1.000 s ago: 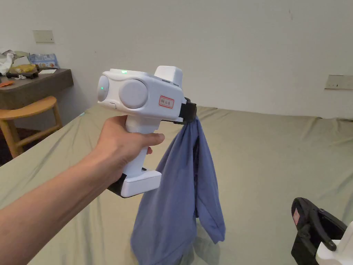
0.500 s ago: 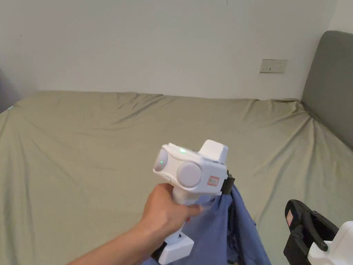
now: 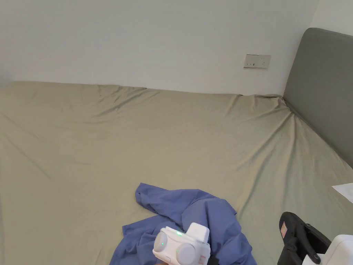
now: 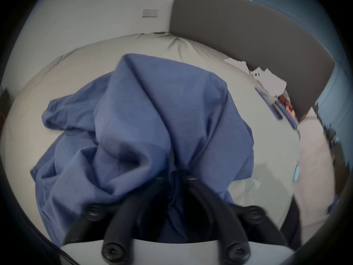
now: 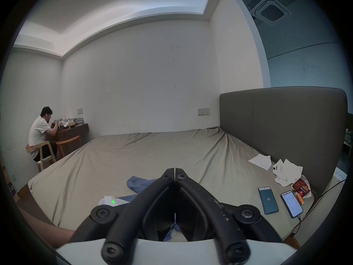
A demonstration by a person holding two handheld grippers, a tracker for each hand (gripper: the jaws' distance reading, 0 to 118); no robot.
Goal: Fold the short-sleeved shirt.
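The left hand-held gripper (image 4: 178, 175) is clenched on a bunch of the blue shirt (image 4: 152, 127), which lies crumpled on the bed (image 3: 103, 138) just ahead of it – no fold made yet – while the right hand-held gripper (image 5: 175, 170), closed and empty, waits alongside.

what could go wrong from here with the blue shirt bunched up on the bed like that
1. The left gripper is shut on a thick gather of the crumpled blue short-sleeved shirt, so pulling may drag several layers together rather than spread it.
2. The right gripper is shut and empty; with only one hold, the shirt may stay wrinkled on the olive bed sheet.
3. Two phones and white papers lie near the grey headboard; a wide spread could sweep them.
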